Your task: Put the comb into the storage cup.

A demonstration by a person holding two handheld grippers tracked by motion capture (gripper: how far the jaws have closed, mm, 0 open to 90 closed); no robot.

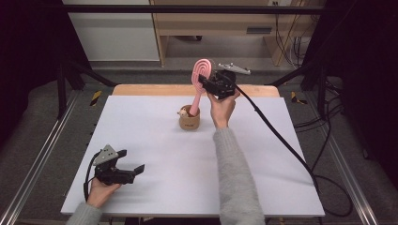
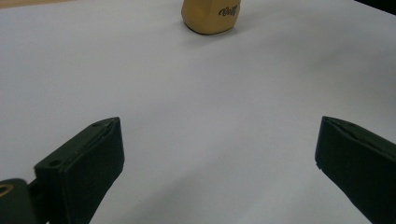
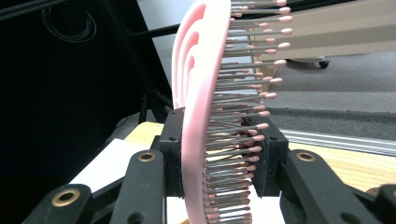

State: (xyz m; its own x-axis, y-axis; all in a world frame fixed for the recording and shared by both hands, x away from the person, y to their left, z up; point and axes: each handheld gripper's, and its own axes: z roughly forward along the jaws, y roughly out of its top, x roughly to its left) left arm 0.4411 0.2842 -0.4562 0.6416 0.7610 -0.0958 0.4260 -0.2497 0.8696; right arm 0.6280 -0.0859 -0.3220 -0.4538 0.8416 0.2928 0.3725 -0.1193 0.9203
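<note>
A pink hairbrush (image 1: 202,77) stands tilted with its handle down in a tan cup (image 1: 189,121) near the table's far middle. My right gripper (image 1: 206,84) is shut on the brush's head, one jaw on the pink back and the other against the bristles (image 3: 238,116). The brush head (image 3: 198,98) rises between those jaws in the right gripper view. My left gripper (image 1: 129,164) rests low over the white table at the near left, open, with nothing between its jaws. The tan cup (image 2: 211,16) sits far ahead of it.
A small figure (image 1: 181,112) peeks out of the cup beside the handle. The white table top (image 1: 155,154) ends in a wooden strip (image 1: 141,89) at the far edge. A black cable (image 1: 281,140) trails from the right gripper across the table's right side.
</note>
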